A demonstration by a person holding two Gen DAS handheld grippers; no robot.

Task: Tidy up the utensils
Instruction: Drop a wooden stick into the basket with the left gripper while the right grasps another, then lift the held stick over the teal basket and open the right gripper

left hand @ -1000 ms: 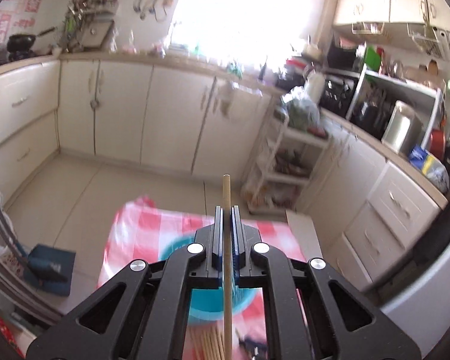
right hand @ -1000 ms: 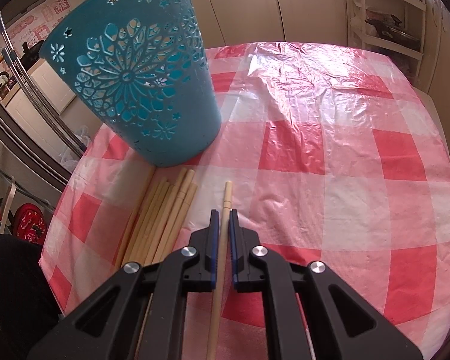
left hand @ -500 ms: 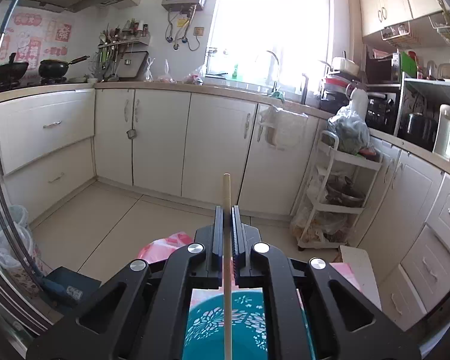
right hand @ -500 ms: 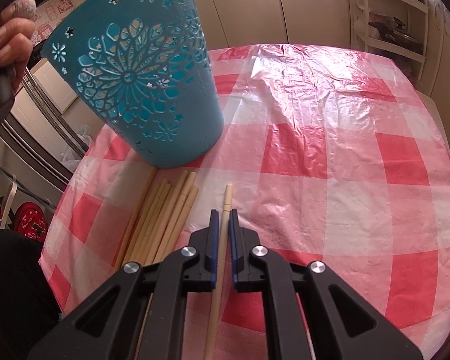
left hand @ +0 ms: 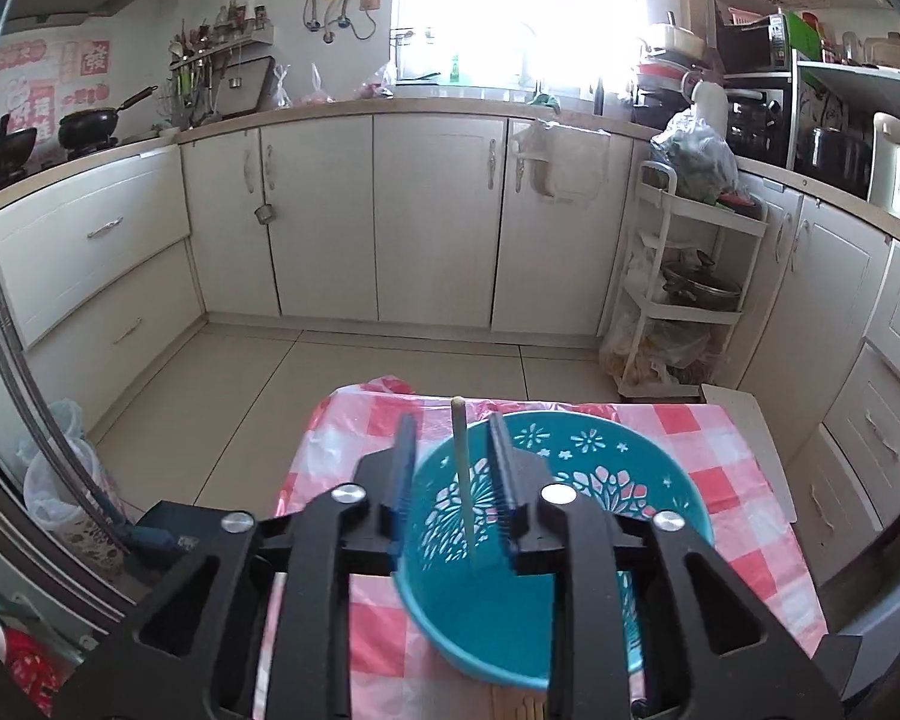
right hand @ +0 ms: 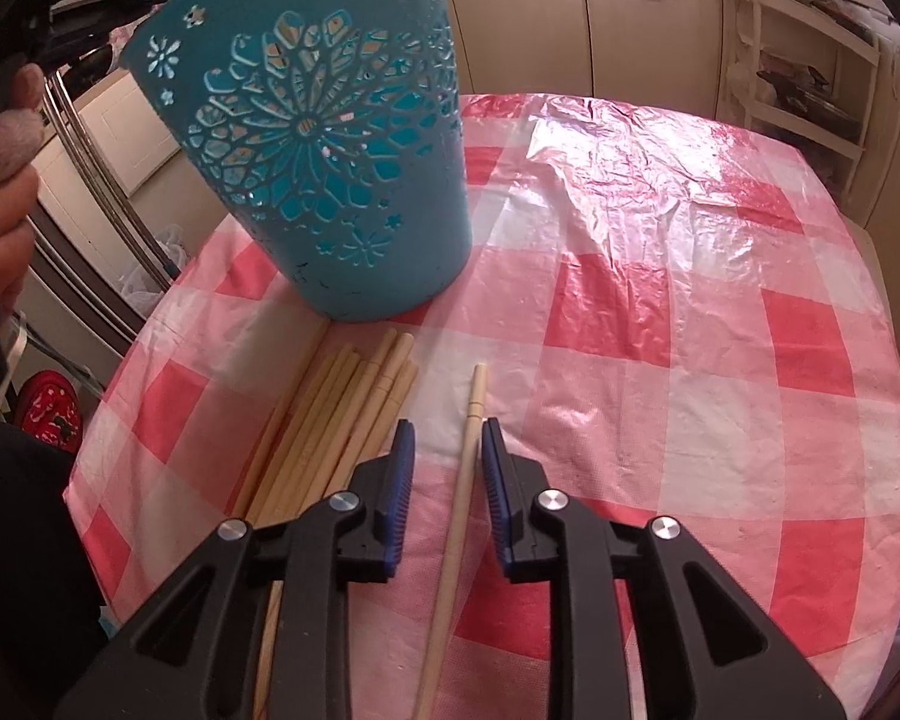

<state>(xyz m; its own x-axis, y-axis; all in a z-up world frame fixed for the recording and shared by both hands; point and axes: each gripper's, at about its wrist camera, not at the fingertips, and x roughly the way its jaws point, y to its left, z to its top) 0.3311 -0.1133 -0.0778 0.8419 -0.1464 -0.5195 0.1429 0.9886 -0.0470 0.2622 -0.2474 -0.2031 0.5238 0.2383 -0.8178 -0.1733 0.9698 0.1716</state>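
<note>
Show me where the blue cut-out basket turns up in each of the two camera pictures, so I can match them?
Left wrist view: the blue basket sits bottom centre, seen from above into its mouth, behind the gripper's fingers.
Right wrist view: the basket stands upper left, seen from the side.
Shared landmark: the red-and-white checked tablecloth under it.

The bucket [right hand: 336,144] is standing on the bench [right hand: 690,312], toward its left side. Just in front of the bucket, a bundle of chopsticks [right hand: 336,420] is lying on the bench. To the right of the bundle, one single chopstick [right hand: 459,492] is lying apart. Another chopstick [left hand: 462,474] is standing inside the bucket, probably leaning on its wall.
</note>
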